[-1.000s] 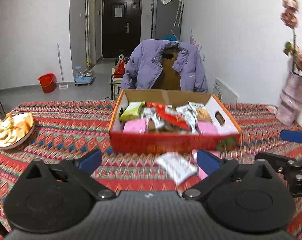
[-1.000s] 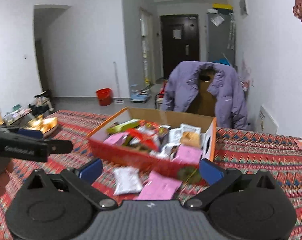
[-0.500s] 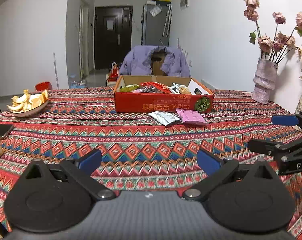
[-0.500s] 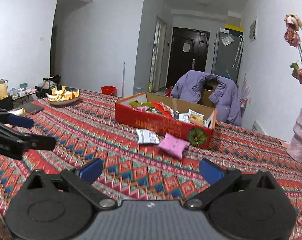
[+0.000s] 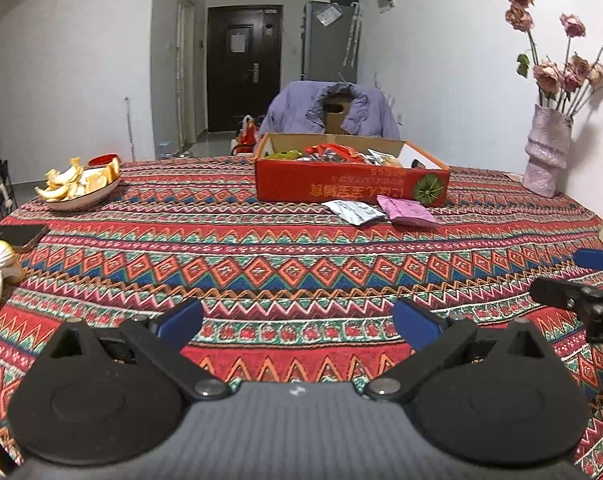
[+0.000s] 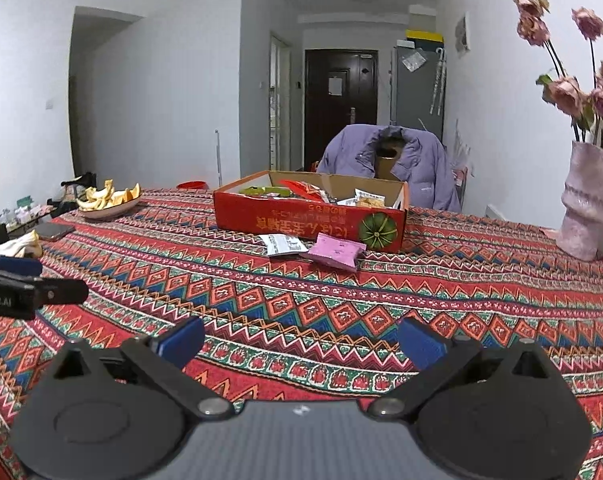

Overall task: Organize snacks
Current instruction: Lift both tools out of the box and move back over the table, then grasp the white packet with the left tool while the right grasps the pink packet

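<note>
patterned tablecloth (image 5: 261, 264), bowl of orange peels (image 5: 79, 186), pink vase of dried roses (image 6: 589, 204), purple jacket on chair (image 5: 329, 114)

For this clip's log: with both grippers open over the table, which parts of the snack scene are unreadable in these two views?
- Red cardboard snack box: in both wrist views its near wall hides the lower contents; only the top packets show.
- White printed packet: print too small to read.
- Pink snack packet: label illegible.
- Right gripper: cut off by the left view's right edge.
- Left gripper: cut off by the right view's left edge.
</note>
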`<state>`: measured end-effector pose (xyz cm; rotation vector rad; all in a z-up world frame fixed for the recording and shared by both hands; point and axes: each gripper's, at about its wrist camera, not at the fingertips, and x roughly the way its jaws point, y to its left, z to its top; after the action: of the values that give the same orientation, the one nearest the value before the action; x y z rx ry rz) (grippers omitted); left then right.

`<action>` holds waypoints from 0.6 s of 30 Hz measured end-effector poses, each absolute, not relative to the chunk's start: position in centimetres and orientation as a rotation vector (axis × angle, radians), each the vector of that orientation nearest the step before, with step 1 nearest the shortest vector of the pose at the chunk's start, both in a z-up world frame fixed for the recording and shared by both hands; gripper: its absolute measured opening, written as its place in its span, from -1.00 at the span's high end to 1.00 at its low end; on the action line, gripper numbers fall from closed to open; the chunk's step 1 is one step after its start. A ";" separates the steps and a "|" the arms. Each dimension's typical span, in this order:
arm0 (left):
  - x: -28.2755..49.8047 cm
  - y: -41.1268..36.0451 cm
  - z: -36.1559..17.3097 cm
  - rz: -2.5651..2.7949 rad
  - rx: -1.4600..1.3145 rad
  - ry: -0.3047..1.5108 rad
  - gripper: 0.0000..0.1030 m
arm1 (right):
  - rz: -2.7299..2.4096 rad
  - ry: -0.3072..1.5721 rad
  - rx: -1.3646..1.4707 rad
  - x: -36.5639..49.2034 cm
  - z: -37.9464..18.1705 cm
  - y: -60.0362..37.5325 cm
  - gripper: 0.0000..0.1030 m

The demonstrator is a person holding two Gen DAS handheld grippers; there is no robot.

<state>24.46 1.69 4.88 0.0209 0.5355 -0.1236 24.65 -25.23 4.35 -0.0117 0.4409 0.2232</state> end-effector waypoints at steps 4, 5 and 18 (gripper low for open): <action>26.2 1.0 5.5 -0.165 0.065 0.540 -1.00 | 0.236 0.464 0.059 26.7 4.4 -25.9 -1.00; 26.8 0.8 5.6 -0.173 0.080 0.542 -1.00 | 0.245 0.462 0.081 27.3 4.5 -26.0 -1.00; 37.6 -1.1 5.4 -0.177 0.161 0.567 -1.00 | 0.253 0.564 0.244 41.6 4.5 -27.3 -1.00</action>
<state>37.62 -1.09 5.39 0.1615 0.5672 -0.1767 41.64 -27.33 4.49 0.2442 0.5638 0.2529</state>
